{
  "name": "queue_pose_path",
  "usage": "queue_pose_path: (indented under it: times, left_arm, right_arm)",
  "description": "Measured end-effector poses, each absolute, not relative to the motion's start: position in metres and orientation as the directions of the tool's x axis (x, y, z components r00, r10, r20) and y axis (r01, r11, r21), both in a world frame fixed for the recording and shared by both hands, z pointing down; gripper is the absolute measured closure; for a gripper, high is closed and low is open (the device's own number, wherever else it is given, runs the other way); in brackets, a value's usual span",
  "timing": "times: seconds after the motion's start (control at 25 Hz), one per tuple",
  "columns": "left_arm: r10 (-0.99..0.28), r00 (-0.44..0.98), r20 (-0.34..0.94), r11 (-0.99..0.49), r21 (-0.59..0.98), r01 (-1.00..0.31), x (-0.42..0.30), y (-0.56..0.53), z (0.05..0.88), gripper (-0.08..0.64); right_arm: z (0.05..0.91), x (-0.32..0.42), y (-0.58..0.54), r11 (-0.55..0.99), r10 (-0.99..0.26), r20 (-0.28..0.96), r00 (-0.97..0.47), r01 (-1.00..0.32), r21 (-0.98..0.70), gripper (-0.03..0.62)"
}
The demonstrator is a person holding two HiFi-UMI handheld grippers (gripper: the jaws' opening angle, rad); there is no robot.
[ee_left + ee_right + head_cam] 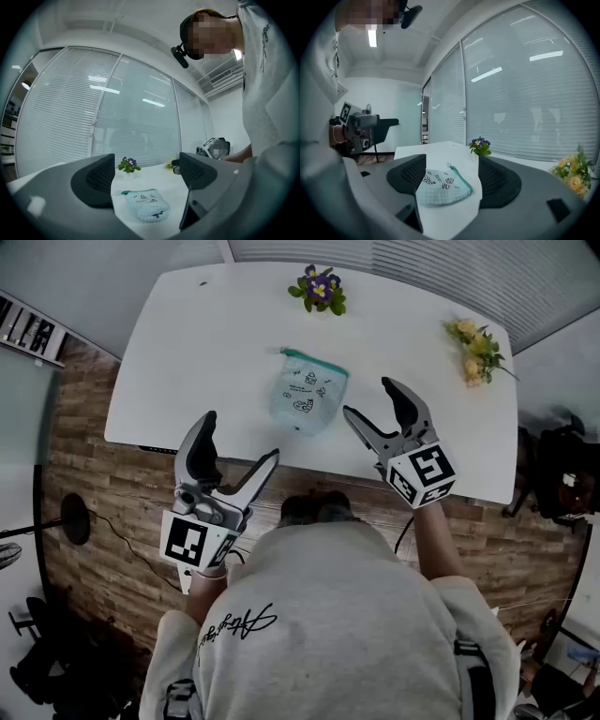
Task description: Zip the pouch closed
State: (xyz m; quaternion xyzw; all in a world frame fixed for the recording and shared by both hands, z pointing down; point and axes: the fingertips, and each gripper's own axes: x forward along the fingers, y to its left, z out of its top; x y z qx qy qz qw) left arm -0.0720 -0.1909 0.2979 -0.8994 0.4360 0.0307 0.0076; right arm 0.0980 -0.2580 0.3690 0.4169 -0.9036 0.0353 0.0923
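Observation:
A pale mint checked pouch (307, 395) with small dark prints and a teal zip edge (315, 361) lies flat on the white table (206, 343), near its front edge. My left gripper (240, 440) hovers open over the front edge, left of and nearer than the pouch, nothing between its jaws. The right gripper (368, 397) is open just right of the pouch, apart from it. In the left gripper view the pouch (147, 205) shows low between the open jaws (145, 176). The right gripper view frames the pouch (440, 187) between its open jaws (451, 174), untouched.
A small pot of purple flowers (320, 287) stands at the table's far edge, and a yellow bunch (473, 351) lies at the far right. Window blinds run behind the table. The floor is wood planks, with a lamp base and cable (75, 519) at left.

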Motion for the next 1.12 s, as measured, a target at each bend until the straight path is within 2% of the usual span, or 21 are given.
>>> queue_pose_path:
  times: [0.44,1.12]
  left_arm:
    - [-0.818,0.574,-0.036,-0.574,-0.012,-0.819,-0.071,-0.19,0.304,0.146]
    - [-0.827,0.562,-0.022,-0.561,-0.015,-0.827,-0.088,-0.187,0.306,0.146]
  right_arm:
    - [0.45,0.08,-0.323,0.667,-0.662,0.398,-0.635,-0.742,-0.074,0.273]
    - [0.518,0.061,-0.342,0.647,-0.577,0.619,-0.532,-0.761,-0.049,0.276]
